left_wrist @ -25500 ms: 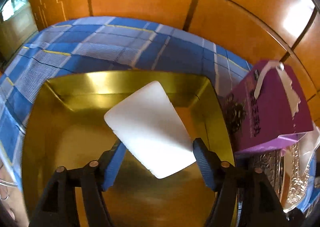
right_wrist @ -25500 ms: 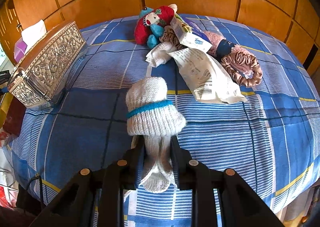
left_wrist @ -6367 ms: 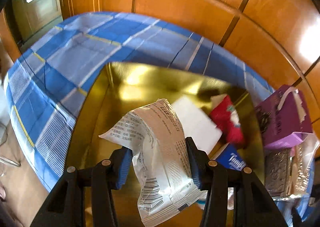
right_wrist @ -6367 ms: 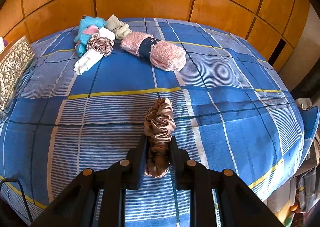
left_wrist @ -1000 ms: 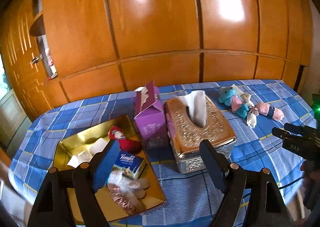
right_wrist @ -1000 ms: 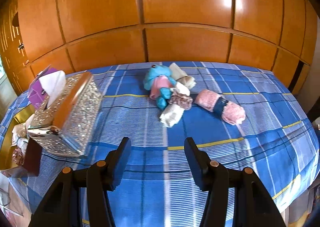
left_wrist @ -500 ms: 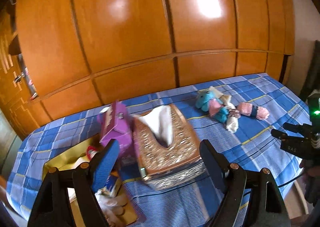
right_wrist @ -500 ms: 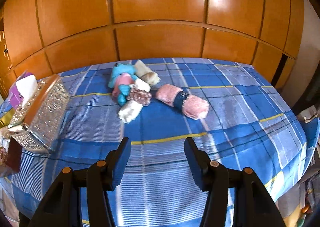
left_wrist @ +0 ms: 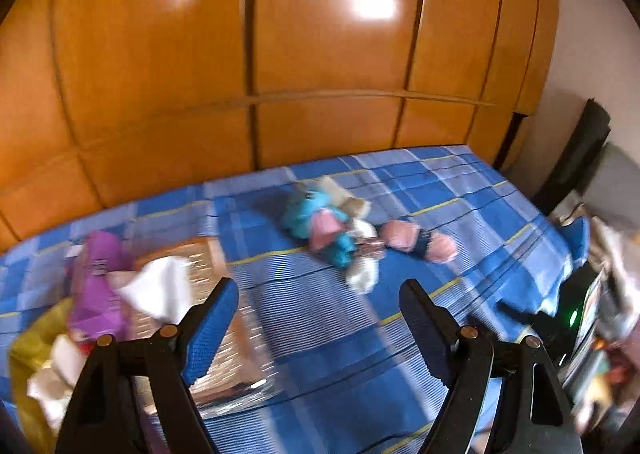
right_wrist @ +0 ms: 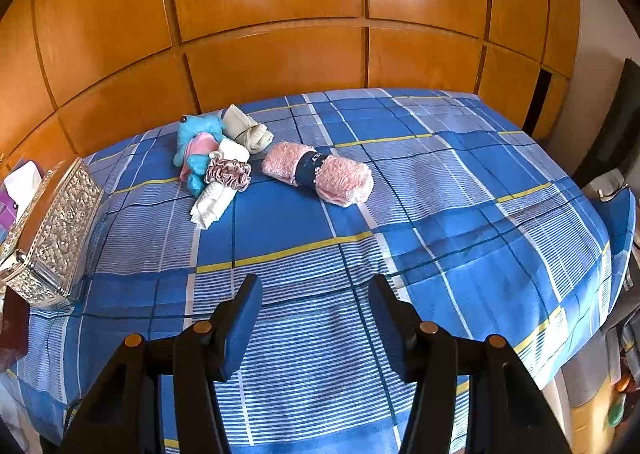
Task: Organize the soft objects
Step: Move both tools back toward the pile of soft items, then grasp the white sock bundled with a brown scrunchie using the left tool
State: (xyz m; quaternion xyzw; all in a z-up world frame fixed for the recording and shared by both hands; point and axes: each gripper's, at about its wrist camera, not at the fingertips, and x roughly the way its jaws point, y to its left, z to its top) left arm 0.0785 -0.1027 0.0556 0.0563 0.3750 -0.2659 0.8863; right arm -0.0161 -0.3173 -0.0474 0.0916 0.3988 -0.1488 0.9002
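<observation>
Right wrist view: the right gripper (right_wrist: pixel 314 304) hangs over the blue plaid cloth (right_wrist: pixel 460 214) with its jaws apart at a middling gap and nothing between them. Ahead of it and a little left lies a cluster of soft things: a blue and pink plush toy (right_wrist: pixel 196 150), a satin scrunchie (right_wrist: pixel 228 172) touching it, a white folded cloth (right_wrist: pixel 212 204) just under the scrunchie, and a cream rolled cloth (right_wrist: pixel 246 128) beyond. Just right of the cluster, straight ahead, lies a pink rolled towel (right_wrist: pixel 320 172) with a dark band. Far left stands an ornate tissue box (right_wrist: pixel 56 230).

Left wrist view, blurred: the left gripper (left_wrist: pixel 318 310) has its jaws wide and empty. The same plush toy (left_wrist: pixel 316 222) lies ahead, the tissue box (left_wrist: pixel 188 274) low left beside a purple box (left_wrist: pixel 98 282).
</observation>
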